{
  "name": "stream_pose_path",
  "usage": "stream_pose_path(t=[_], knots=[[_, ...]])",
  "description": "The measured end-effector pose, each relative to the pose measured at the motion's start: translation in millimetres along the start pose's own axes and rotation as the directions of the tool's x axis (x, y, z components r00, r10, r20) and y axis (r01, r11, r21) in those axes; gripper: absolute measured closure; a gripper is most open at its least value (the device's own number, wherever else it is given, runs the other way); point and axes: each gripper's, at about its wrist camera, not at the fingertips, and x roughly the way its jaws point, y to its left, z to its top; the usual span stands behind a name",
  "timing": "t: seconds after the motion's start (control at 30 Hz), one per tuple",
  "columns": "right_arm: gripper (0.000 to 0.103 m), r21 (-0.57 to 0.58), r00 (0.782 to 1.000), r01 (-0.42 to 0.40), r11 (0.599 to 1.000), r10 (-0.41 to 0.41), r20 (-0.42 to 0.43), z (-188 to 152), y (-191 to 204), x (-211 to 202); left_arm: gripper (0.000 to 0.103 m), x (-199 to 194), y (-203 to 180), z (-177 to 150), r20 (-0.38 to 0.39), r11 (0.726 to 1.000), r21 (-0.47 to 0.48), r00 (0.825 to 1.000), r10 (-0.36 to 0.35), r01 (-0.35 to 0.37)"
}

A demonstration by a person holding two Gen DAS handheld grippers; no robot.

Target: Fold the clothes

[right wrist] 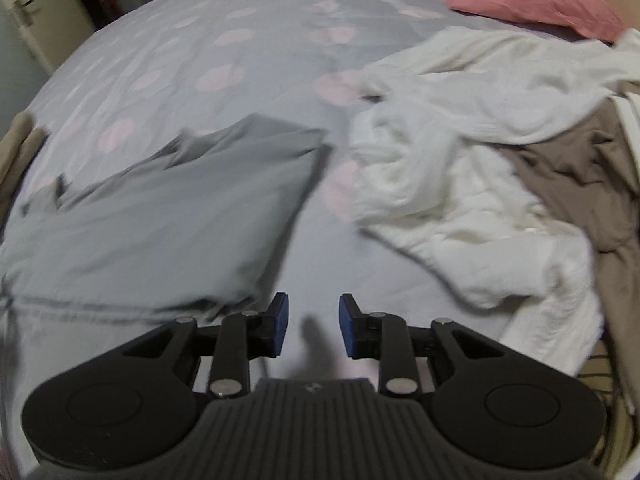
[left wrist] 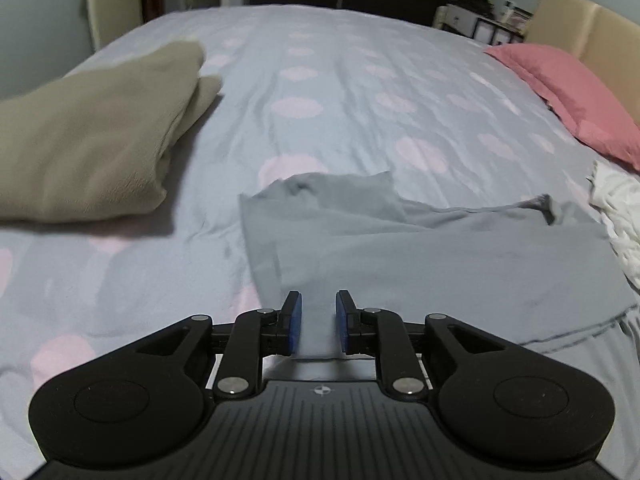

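Note:
A grey garment [left wrist: 440,256] lies partly folded and flat on the bed, with one flap turned over at its far left corner. My left gripper [left wrist: 318,300] hovers over its near edge. The blue pads stand a little apart, with a strip of grey cloth visible in the gap, and they do not press on it. In the right wrist view the same grey garment [right wrist: 160,216] lies to the left. My right gripper [right wrist: 313,304] is open over bare sheet just beside the garment's right edge, with nothing between its fingers.
A rumpled pile of white clothes [right wrist: 460,160] and a brown garment [right wrist: 580,176] lie to the right. A folded beige blanket [left wrist: 92,132] sits at the left. A pink pillow [left wrist: 568,88] rests by the headboard [left wrist: 592,40]. The bed sheet [left wrist: 340,80] is grey with pink spots.

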Motion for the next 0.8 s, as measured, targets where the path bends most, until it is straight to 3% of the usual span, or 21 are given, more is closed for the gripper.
stream_pose_path(t=[0.13, 0.33, 0.5, 0.53, 0.67, 0.8], knots=[[0.072, -0.118, 0.999, -0.039, 0.992, 0.039, -0.002, -12, 24, 11, 0.087, 3, -5, -2, -0.03, 1.0, 0.006, 1.0, -0.008, 0.008], [0.072, -0.211, 0.999, 0.034, 0.977, -0.025, 0.046, -16, 45, 30, 0.087, 13, -5, -8, -0.079, 1.0, 0.007, 0.997, -0.01, 0.011], [0.076, -0.189, 0.994, 0.045, 0.981, -0.025, 0.104, -10, 47, 24, 0.087, 17, -8, -9, -0.094, 1.0, 0.029, 0.996, -0.009, 0.012], [0.094, -0.189, 0.994, 0.068, 0.98, -0.051, 0.095, -9, 45, 25, 0.087, 18, -8, -10, -0.101, 0.999, 0.037, 0.995, 0.0, 0.004], [0.094, -0.128, 0.997, 0.066, 0.99, -0.06, 0.054, -12, 28, 27, 0.095, 26, -6, -16, -0.13, 0.997, 0.075, 0.991, 0.031, -0.021], [0.095, 0.032, 1.0, 0.002, 1.0, -0.002, 0.006, -13, 3, 27, 0.098, 27, -1, -19, -0.138, 0.998, 0.068, 0.99, 0.024, -0.014]])
